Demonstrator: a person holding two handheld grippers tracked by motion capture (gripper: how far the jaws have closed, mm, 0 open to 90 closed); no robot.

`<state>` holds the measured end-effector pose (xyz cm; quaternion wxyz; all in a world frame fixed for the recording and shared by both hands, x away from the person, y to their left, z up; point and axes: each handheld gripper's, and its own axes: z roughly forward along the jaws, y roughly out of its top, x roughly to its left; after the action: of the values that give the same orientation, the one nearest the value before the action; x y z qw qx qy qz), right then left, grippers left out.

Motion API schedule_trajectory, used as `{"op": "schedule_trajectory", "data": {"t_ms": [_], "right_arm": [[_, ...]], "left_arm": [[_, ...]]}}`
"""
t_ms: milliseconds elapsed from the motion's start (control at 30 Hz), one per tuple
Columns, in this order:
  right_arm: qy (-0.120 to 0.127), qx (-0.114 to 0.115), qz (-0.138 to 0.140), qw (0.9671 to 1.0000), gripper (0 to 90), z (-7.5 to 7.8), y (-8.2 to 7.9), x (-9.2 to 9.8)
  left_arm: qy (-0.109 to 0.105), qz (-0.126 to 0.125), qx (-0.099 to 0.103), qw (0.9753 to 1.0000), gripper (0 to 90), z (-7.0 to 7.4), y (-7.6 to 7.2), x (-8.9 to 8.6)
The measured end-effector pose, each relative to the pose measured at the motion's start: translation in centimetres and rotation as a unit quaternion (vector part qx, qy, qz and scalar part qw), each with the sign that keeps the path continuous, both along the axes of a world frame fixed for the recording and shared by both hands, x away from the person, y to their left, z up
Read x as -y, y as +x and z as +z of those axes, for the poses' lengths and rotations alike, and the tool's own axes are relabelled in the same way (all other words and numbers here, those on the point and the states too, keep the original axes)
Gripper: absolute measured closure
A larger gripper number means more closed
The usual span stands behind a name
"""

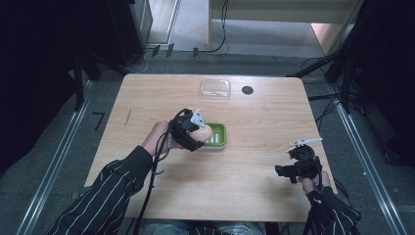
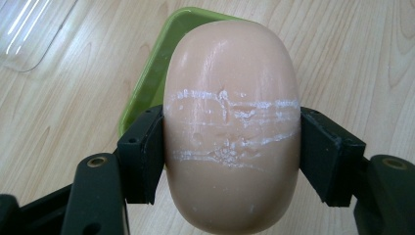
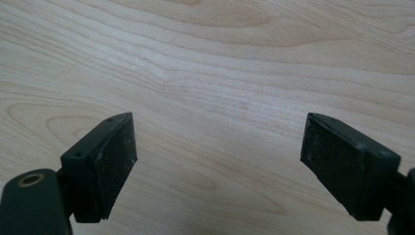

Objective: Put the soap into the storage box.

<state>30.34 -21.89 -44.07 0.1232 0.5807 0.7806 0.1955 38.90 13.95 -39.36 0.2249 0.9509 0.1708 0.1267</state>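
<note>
From the high view I see my right tongs (image 1: 286, 171) nearest me, low over the bench's (image 1: 254, 142) right front corner, close to the near edge. The right gripper view gives what the high view cannot: its two black pads stand wide apart with nothing between them, only pale wood grain below.

Farther in, left of centre, my left tongs (image 1: 201, 133) are clamped on a peach-coloured soap bar (image 1: 203, 132). The left gripper view (image 2: 230, 142) brings the soap bar (image 2: 231, 122) up close: a smooth, rounded oval, its upper face scored with whitish scuffed bands, pinched across its width by both pads (image 2: 144, 152). Behind and beneath it I see a lime-green plastic soap dish (image 2: 151, 73) with rounded corners; from above, the soap sits at the green dish's (image 1: 219, 134) left end, and I cannot tell whether it touches it.

Beyond, near the far edge, lies a clear plastic lid (image 1: 215, 88), with a small dark round hole (image 1: 247, 90) in the bench just beside it. Open wood spreads between the dish and my right tongs.
</note>
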Motion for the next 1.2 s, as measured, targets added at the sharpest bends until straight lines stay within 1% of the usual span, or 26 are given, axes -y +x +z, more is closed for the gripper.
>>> {"op": "schedule_trajectory", "data": {"t_ms": [233, 333, 400, 433, 567, 600, 667, 800, 967, 1067, 1133, 1200], "right_arm": [[-0.001, -0.001, 0.000, 1.0000, 14.1, 0.0, 0.0, 0.0], [-0.002, 0.000, 0.003, 1.0000, 14.1, 0.0, 0.0, 0.0], [-0.002, -0.001, 0.002, 1.0000, 14.1, 0.0, 0.0, 0.0], [-0.002, -0.001, 0.003, 1.0000, 14.1, 0.0, 0.1, 0.0], [-0.001, -0.001, 0.001, 1.0000, 14.1, 0.0, 0.0, 0.0], [-0.001, -0.002, -0.001, 1.0000, 14.1, 0.0, 0.0, 0.0], [-0.002, -0.001, 0.000, 1.0000, 14.1, 0.0, 0.0, 0.0], [-0.002, -0.001, -0.001, 1.0000, 14.1, 0.0, 0.0, 0.0], [-0.002, 0.000, 0.001, 1.0000, 14.1, 0.0, 0.0, 0.0], [-0.003, -0.001, 0.002, 1.0000, 14.1, 0.0, 0.0, 0.0], [-0.003, -0.002, 0.002, 1.0000, 14.1, 0.0, 0.0, 0.0], [-0.002, -0.001, 0.001, 1.0000, 14.1, 0.0, 0.0, 0.0]], "left_arm": [[0.000, -0.002, 0.004, 1.0000, 33.7, 0.0, 0.6, 0.1], [-0.004, -0.001, 0.002, 1.0000, 33.7, -0.1, 0.9, 0.3], [-0.004, -0.002, 0.004, 1.0000, 33.7, -0.3, 1.1, 0.5], [-0.003, -0.005, 0.002, 1.0000, 33.7, -0.4, 1.3, 0.6], [-0.002, -0.004, -0.001, 1.0000, 33.6, -0.6, 1.5, 0.9], [-0.002, -0.005, 0.002, 1.0000, 33.7, -0.7, 1.7, 0.9], [-0.002, -0.006, 0.000, 1.0000, 33.7, -0.8, 1.8, 0.9], [-0.002, -0.005, 0.004, 1.0000, 33.7, -0.9, 2.0, 0.9], [-0.009, -0.006, 0.006, 0.9999, 33.7, -1.3, 2.4, 1.2], [-0.011, -0.007, 0.005, 0.9999, 33.7, -1.5, 2.6, 1.3], [-0.006, -0.008, 0.006, 0.9999, 33.6, -1.6, 2.8, 1.3], [-0.012, -0.004, 0.005, 0.9999, 33.7, -1.8, 2.9, 1.3]]}}
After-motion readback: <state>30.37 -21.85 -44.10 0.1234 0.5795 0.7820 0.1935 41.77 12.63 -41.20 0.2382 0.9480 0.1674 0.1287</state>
